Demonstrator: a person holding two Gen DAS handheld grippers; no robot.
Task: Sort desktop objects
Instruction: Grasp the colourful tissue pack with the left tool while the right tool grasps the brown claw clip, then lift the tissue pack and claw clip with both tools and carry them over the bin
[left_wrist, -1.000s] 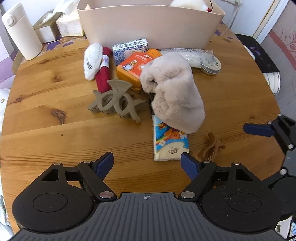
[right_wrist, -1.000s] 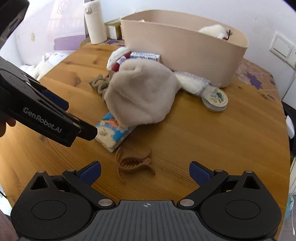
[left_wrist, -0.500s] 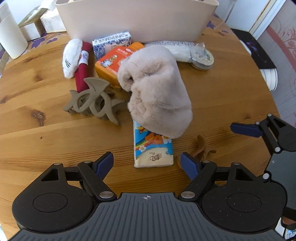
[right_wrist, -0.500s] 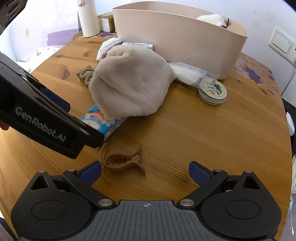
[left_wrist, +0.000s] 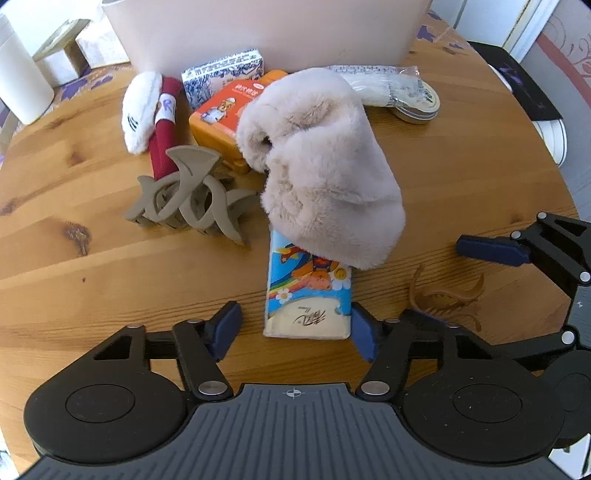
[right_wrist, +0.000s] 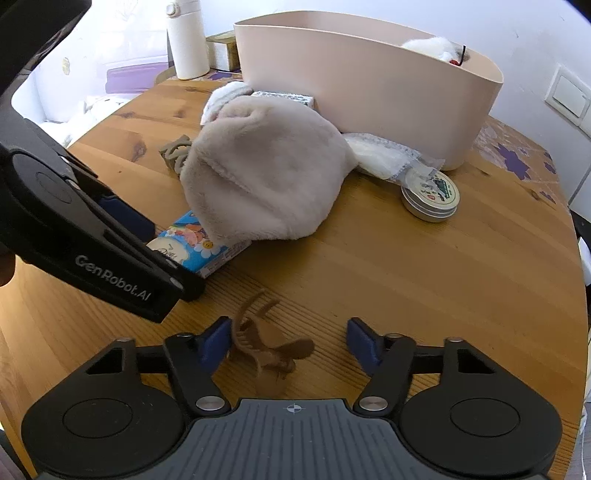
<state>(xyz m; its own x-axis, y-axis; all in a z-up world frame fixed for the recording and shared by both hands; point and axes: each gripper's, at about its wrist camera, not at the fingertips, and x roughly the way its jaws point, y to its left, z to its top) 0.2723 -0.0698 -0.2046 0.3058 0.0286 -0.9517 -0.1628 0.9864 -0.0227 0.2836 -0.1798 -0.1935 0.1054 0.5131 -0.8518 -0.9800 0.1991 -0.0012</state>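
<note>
My left gripper (left_wrist: 295, 328) is open, its fingers on either side of the near end of a colourful tissue pack (left_wrist: 308, 295) lying on the wooden table (left_wrist: 92, 288). A fluffy beige hat (left_wrist: 325, 158) covers the pack's far end. My right gripper (right_wrist: 288, 341) is open around a small brown hair claw (right_wrist: 266, 350), which lies close to its left finger; the claw also shows in the left wrist view (left_wrist: 443, 295). The beige bin (right_wrist: 369, 85) stands at the back of the table.
A large taupe hair claw (left_wrist: 188, 192), a red-and-white plush piece (left_wrist: 151, 107), an orange pack (left_wrist: 225, 110), a blue-patterned tissue pack (left_wrist: 225, 74), a plastic bag (left_wrist: 376, 81) and a round tin (right_wrist: 430, 195) lie before the bin. A white flask (right_wrist: 186, 37) stands far left.
Both grippers have moved forward and down. The tissue pack now lies between my left fingers, and the small brown claw now lies between my right fingers.
</note>
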